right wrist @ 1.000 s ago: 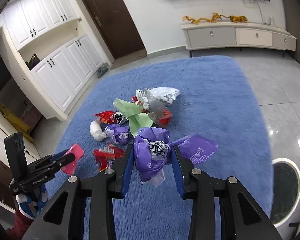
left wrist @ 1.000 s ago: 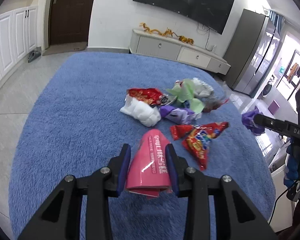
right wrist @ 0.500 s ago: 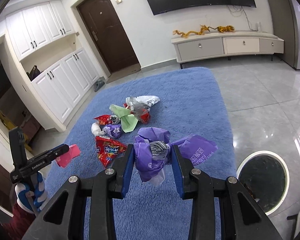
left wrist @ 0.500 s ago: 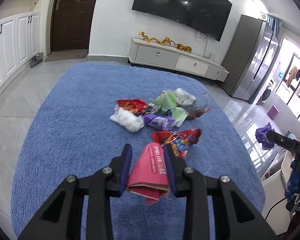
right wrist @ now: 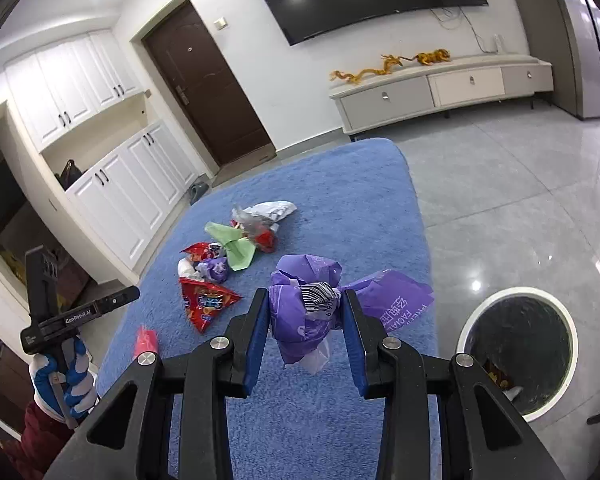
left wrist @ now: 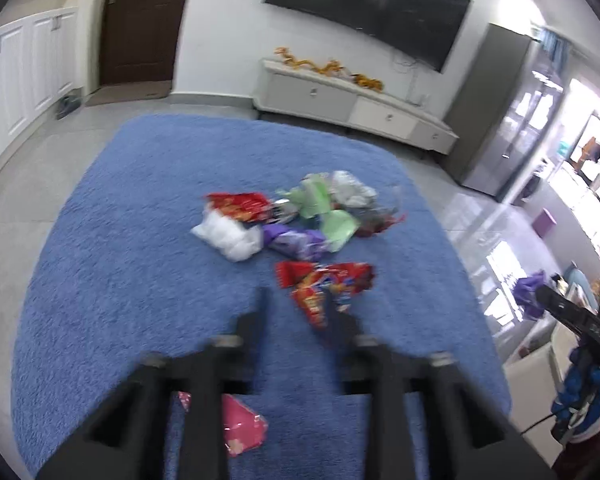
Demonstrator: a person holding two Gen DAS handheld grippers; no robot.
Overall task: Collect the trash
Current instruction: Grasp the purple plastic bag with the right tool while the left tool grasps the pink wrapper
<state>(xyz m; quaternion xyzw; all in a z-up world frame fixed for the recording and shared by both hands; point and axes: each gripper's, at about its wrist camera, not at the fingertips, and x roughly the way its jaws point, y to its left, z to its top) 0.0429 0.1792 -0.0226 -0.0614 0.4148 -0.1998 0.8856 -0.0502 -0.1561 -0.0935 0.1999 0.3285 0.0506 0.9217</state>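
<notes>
Trash lies scattered on a blue rug (left wrist: pixel 120 280). At the near left, in the left wrist view, a pink packet (left wrist: pixel 242 426) lies flat on the rug below the left gripper (left wrist: pixel 296 312), partly hidden by its black frame. That gripper is blurred; its jaws are opening and nothing sits between them, only bare rug. Farther off, toward the middle of the rug, a loose heap: a white crumpled bag (left wrist: pixel 228 236) at the left, a red snack wrapper (left wrist: pixel 240 204) behind it, a small purple wrapper (left wrist: pixel 296 242), pale green paper (left wrist: pixel 324 208) and a silvery crumpled bag (left wrist: pixel 352 190) to the right. Nearer than the heap lies a red snack bag (left wrist: pixel 324 284) with bright print, just beyond the fingertips. In the right wrist view, the right gripper (right wrist: pixel 306 312) is clenched on a crumpled purple wrapper (right wrist: pixel 304 304), a barcode patch showing at its top and a flat purple flap sticking out to the right; the blue pads press both its sides. On the grey tiled floor at the near right stands a round white-rimmed bin (right wrist: pixel 476 312), dark inside.
</notes>
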